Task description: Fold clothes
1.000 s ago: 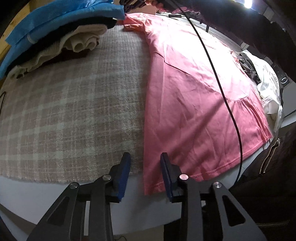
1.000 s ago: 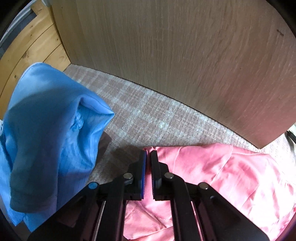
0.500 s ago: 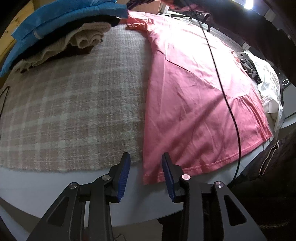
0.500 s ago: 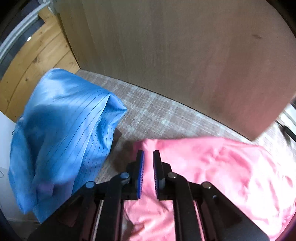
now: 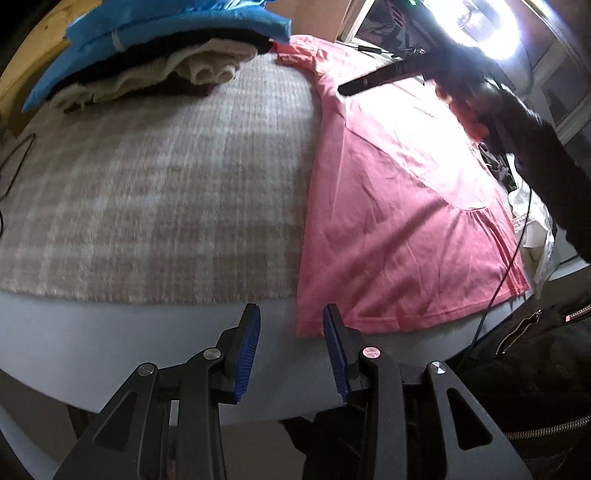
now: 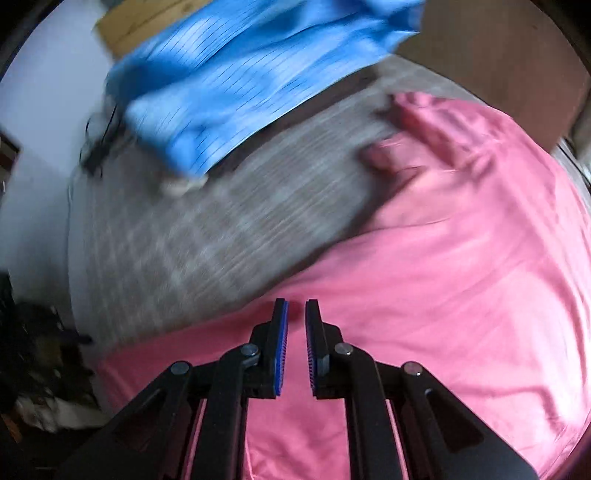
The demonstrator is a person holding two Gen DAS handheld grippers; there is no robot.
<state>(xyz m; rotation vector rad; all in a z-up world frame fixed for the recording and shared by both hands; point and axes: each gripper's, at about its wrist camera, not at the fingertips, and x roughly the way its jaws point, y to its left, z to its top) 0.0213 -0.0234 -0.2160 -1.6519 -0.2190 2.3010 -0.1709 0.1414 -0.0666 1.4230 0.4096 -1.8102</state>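
I am holding the left gripper just off the near edge of the pale grey tabletop, its blue-padded jaws standing apart with nothing between them. The bottom left corner of the flat pink cotton T-shirt is lying just ahead of the right-hand pad, its hem running along the table's rim and slightly over it. To the shirt's left, the beige and white checked woven cloth is lying bare and wide, giving open room as far as the stack of folded clothes topped by a blue striped garment at the far edge. A black cable is trailing across the shirt's right hem.

I am hovering the right gripper over the pink T-shirt, its jaws showing a narrow gap and gripping nothing. That view is smeared; the shirt's left edge is running diagonally against the checked cloth, and the blue garment is lying beyond.
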